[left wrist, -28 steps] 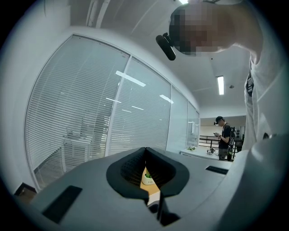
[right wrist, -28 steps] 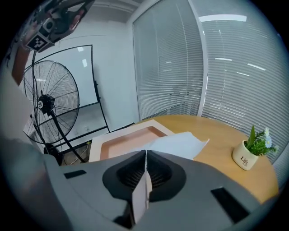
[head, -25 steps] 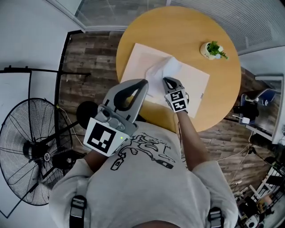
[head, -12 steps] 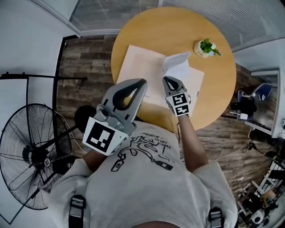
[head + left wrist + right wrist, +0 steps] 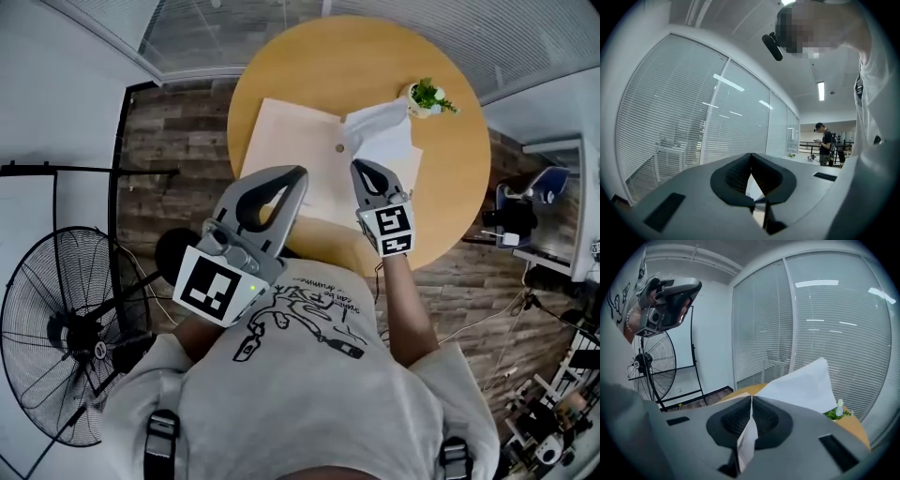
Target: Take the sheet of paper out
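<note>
On the round table (image 5: 309, 66), upper middle of the head view, a beige envelope (image 5: 291, 155) is laid. Over its right part a white sheet of paper (image 5: 386, 136) is pinched by its near edge in the right gripper (image 5: 361, 169). It is judged light and limp, so an edge hold suits. The left gripper (image 5: 302, 174) is pressed together, empty.

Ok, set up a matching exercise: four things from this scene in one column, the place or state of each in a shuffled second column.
1 sheet of paper
2 potted plant
3 fan
4 left gripper

A on the floor
B pinched in the right gripper
C shut, holding nothing
D standing on the table

Pairs: 1-B, 2-D, 3-A, 4-C.
</note>
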